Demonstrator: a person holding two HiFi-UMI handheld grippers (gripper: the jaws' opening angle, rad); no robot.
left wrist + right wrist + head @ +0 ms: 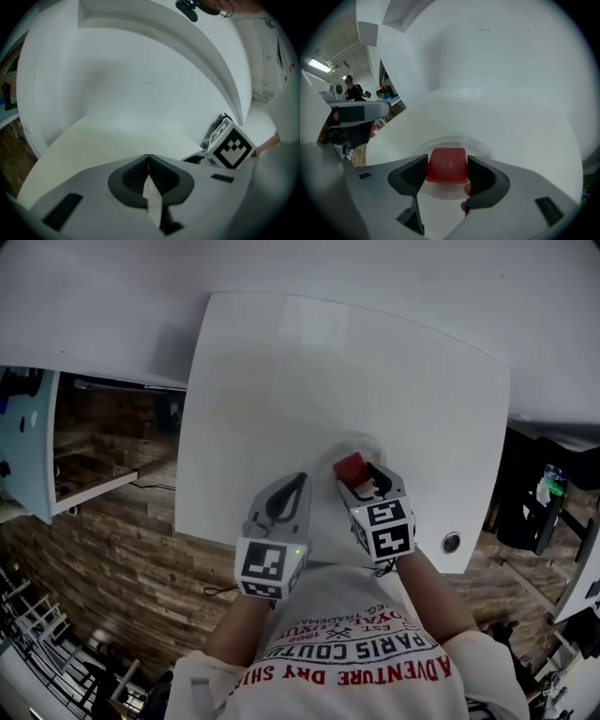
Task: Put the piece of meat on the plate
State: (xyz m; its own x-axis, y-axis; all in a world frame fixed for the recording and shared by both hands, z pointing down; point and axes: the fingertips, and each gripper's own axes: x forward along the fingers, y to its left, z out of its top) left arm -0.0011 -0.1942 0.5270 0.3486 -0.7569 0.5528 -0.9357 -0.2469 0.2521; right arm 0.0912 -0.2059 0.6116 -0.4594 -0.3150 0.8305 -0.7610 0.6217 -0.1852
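The piece of meat (447, 165) is a red block held between the jaws of my right gripper (446, 172), which is shut on it. It hangs just over a white plate (480, 147) on the white table; whether it touches the plate I cannot tell. In the head view the meat (351, 468) shows at the tip of the right gripper (356, 480), over the plate (371, 445). My left gripper (294, 493) rests to the left of it, jaws closed together with nothing between them (148, 174).
The white table (319, 381) has a round cable hole (451, 542) near its front right corner. A white wall rises behind it. To the left are a wooden floor (103, 559) and a shelf unit (37, 446).
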